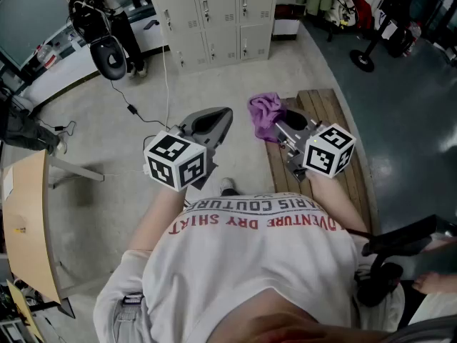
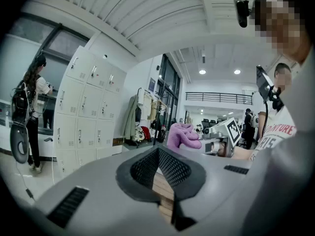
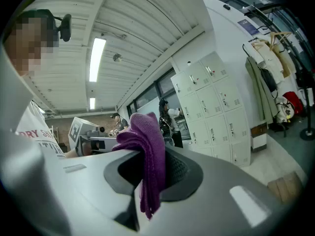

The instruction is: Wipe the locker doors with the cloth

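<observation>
Lockers (image 1: 214, 16) ahead; R gripper (image 1: 277, 128) pinches cloth (image 3: 150, 141).

The white T-shirt (image 1: 243, 259) carries upside-down print: "ARIS COUTUR" in grey, "VENTURE DRY SHIRT" in red.

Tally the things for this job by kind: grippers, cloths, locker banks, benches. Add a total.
Grippers: 2 (left gripper, right gripper)
Purple cloth: 1
Locker bank: 1
Wooden bench: 1
Total: 5
</observation>
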`<state>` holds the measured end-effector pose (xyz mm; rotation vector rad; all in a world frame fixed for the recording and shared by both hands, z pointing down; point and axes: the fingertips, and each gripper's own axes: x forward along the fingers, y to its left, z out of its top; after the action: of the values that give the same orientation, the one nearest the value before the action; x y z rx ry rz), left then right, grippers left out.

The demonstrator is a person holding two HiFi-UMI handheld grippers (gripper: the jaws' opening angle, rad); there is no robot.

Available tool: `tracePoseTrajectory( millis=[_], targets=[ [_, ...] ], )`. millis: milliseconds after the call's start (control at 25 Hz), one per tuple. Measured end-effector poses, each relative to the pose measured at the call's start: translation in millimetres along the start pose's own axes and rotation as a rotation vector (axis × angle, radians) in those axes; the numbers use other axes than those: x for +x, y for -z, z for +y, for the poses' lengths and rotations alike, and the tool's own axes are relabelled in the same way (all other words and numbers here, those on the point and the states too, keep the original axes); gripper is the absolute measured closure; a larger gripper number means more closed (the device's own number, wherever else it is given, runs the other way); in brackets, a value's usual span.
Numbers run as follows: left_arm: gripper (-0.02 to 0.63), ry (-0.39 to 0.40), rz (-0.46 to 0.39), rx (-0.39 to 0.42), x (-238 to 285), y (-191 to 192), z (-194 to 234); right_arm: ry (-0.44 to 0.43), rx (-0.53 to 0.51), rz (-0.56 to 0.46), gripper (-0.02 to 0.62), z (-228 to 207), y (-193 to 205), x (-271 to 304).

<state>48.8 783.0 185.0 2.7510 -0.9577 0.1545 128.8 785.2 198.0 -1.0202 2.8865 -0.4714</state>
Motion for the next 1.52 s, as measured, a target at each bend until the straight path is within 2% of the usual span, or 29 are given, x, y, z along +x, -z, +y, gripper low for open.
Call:
tracePoseTrajectory(
  millis=[680, 880, 1080, 1320, 1400, 1520],
  targets=[
    [0.607, 0.006, -0.012, 0.011, 9.7, -1.2, 2.7, 0.014, -0.034, 0.012, 0.545, -8.7, 1.6, 2.5],
    [0.607, -0.005, -0.020, 0.014, 22.3, 2.3, 23.6, 0.017, -0.017, 0.014, 0.545, -32.8, 4.2, 14.4],
    [0.607, -0.020, -0.031, -0.019, 42.4, 10.4, 74.0, 0.032, -0.002, 0.040, 0.545, -70.4, 18.6, 48.5],
    [0.607, -0.049, -0.024, -0.068, 80.1, 24.9, 171.9, 0.042, 0.045, 0.102, 0.545, -133.5, 39.4, 130.4],
    [0.607, -0.063, -0.022, -0.087, 99.9, 18.0, 213.7, 0.036, 0.043, 0.115, 0.545, -162.3, 28.4, 166.7],
    [0.606, -0.069, -0.010, -0.083, 136.7, -11.6, 284.9, 0.034, 0.041, 0.083, 0.545, -212.5, -10.8, 229.2]
  ],
)
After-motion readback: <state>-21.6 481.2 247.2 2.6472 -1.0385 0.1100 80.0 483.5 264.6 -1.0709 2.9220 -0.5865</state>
